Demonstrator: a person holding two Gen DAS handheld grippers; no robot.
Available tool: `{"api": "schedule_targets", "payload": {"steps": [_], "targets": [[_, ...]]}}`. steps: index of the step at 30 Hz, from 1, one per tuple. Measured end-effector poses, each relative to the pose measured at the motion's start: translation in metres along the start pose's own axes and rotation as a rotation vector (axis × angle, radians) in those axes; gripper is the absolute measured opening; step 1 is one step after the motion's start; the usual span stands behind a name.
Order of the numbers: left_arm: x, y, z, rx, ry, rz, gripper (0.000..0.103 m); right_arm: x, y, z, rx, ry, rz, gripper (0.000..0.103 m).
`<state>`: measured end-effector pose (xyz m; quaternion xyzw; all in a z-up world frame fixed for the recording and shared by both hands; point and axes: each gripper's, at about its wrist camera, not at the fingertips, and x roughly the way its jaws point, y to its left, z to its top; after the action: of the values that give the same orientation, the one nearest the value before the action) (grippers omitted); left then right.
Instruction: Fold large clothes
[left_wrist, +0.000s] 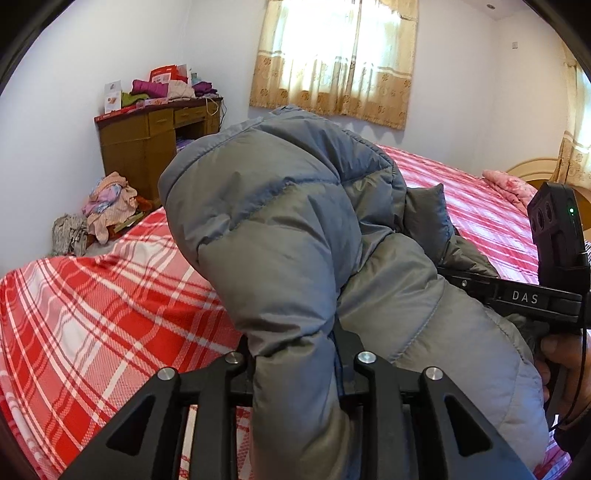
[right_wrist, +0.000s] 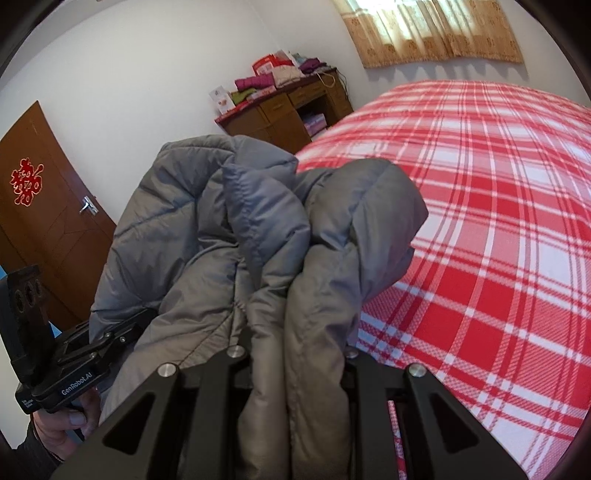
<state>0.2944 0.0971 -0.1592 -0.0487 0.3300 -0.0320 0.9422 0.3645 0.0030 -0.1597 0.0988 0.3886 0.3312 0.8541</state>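
A large grey puffer jacket (left_wrist: 280, 229) hangs bunched in the air over the bed. My left gripper (left_wrist: 295, 354) is shut on a thick fold of it, and the padding hides the fingertips. The right gripper's body (left_wrist: 517, 295) shows at the right of the left wrist view, its fingers buried in the jacket. In the right wrist view my right gripper (right_wrist: 295, 343) is shut on another fold of the jacket (right_wrist: 258, 229). The left gripper's body (right_wrist: 74, 358) is at the lower left there, held by a hand.
A bed with a red and white plaid cover (left_wrist: 92, 314) lies below; it also fills the right of the right wrist view (right_wrist: 480, 221). A wooden desk (left_wrist: 147, 144) piled with clothes stands by the wall. A clothes heap (left_wrist: 107, 206), pink pillow (left_wrist: 509, 184) and brown door (right_wrist: 48, 221) are around.
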Motion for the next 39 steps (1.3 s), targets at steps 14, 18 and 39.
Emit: {"api": "schedule_targets", "payload": {"steps": [14,18,39], "targets": [[0.016,0.02,-0.02,-0.049,0.021,0.083,0.085,0.017,0.0,-0.011,-0.021,0.038,-0.077,0.035],[0.019,0.024,-0.022,-0.078,0.028,0.081,0.088,0.02,-0.004,-0.013,-0.006,0.042,-0.086,0.041],[-0.119,-0.011,-0.001,-0.027,-0.22,0.204,0.089,-0.117,0.065,-0.008,-0.078,-0.192,-0.293,0.083]]}}
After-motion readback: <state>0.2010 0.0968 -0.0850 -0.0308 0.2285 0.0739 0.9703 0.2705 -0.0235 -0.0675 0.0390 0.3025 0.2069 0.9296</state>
